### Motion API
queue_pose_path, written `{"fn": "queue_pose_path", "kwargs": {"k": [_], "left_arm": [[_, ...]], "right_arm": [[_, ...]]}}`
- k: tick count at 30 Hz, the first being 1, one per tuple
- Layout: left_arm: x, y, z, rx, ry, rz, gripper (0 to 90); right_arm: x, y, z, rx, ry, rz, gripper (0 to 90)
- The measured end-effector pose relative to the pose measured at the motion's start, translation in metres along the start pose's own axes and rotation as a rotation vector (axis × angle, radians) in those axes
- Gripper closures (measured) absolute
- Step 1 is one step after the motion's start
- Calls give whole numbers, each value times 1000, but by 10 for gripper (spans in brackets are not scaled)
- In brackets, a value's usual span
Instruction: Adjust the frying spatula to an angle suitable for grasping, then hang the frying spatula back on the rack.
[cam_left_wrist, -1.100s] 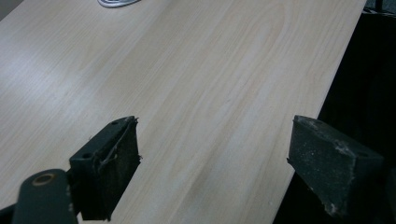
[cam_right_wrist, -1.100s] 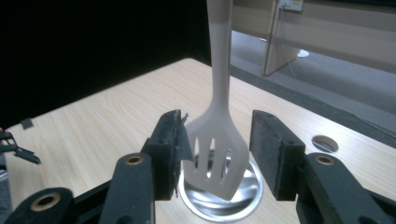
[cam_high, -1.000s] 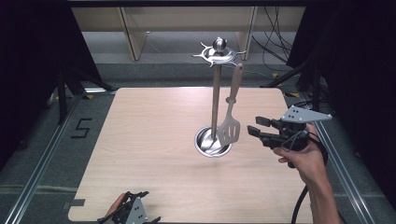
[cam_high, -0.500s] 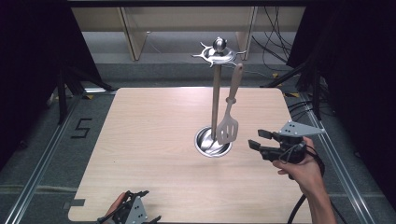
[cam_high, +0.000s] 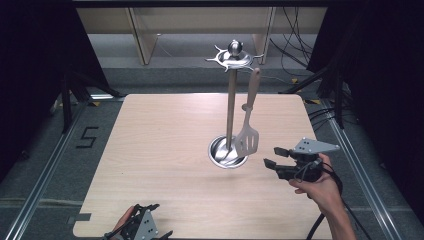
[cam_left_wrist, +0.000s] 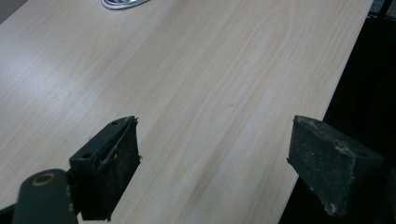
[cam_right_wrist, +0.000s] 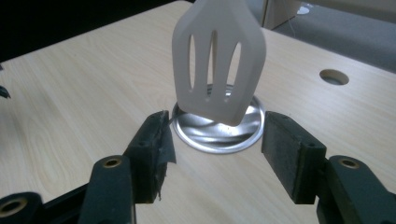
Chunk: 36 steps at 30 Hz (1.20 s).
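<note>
A metal utensil stand (cam_high: 230, 110) rises from a round base (cam_high: 220, 155) near the table's middle. From a hook at its top hangs a pale slotted spatula (cam_high: 247, 137), whose blade ends just above the base. My right gripper (cam_high: 272, 156) is low over the table, right of the base and pointing at it. It is open, its jaws have just been opening, and nothing is between them. In the right gripper view the spatula blade (cam_right_wrist: 219, 60) hangs beyond the right gripper (cam_right_wrist: 215, 154), over the base (cam_right_wrist: 219, 133). My left gripper (cam_high: 160, 219) rests open at the table's near edge.
The wooden table (cam_high: 165, 140) has a cable hole (cam_right_wrist: 334, 76) near its far right side. The left gripper (cam_left_wrist: 215, 168) looks across bare wood toward the base's rim (cam_left_wrist: 122, 3). Shelving and cables stand behind the table; dark curtains flank it.
My right gripper has sunk toward the table beside the stand's base and its jaws stand wider apart. The left gripper has not moved.
</note>
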<state>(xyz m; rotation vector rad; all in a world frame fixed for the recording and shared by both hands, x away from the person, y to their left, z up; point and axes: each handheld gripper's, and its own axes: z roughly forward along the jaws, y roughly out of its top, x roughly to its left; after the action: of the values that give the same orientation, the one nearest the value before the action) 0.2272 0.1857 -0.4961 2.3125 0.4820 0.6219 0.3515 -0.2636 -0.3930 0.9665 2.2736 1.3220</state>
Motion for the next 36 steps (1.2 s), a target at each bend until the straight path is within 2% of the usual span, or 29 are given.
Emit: {"fn": "queue_pose_path", "kwargs": {"k": [2,3,5,8,9,10,11,14,15,18,19,21,22,23,25,26,28,32,33,36], "left_arm": [[-1,0,1,-2,6,-9,156],[-1,0,1,-2,6,-9,156],[-1,0,3,-8,19,-6,156],[-1,0,2,-9,24,-6,156],[0,0,0,-9,-1,1,156],[0,0,0,-9,-1,1,156],[-1,0,1,-16,17,2,156],[-1,0,1,-19,15,0,156],[-1,0,0,-11,3,2,156],[-1,0,0,-15,13,1,156],[0,0,1,-14,19,-7,156],[0,0,1,-9,18,-3,156],[0,0,0,-1,2,-1,156],[0,0,0,-6,5,-3,156],[-1,1,0,-13,21,-1,156],[-1,0,1,-16,20,-2,156],[-1,0,0,-11,6,0,156],[-2,0,0,-22,12,-6,156],[-1,0,-1,-12,1,5,156],[-1,0,-1,-5,-4,9,156]], "right_arm": [[2,-7,4,31,6,-5,408],[2,-10,6,36,2,-14,402],[3,-15,8,43,-1,14,383],[1,-19,10,55,-5,2,365],[2,-23,11,72,-8,33,360],[2,-23,11,72,-8,33,360],[2,-27,12,69,-4,39,355],[2,-30,10,80,-11,41,354],[3,-33,10,78,-20,53,351],[-1,-35,9,82,-32,42,349],[0,-37,8,89,-29,65,346],[-4,-39,7,86,-34,49,344],[-3,-40,6,90,-30,64,344],[-5,-40,6,89,-31,47,345],[-5,-42,5,85,-39,49,344],[-4,-42,4,95,-34,74,343],[-4,-44,3,96,-39,77,343],[-5,-47,3,100,-42,76,342],[-5,-50,3,103,-44,91,340],[-6,-55,4,100,-53,89,337]]}}
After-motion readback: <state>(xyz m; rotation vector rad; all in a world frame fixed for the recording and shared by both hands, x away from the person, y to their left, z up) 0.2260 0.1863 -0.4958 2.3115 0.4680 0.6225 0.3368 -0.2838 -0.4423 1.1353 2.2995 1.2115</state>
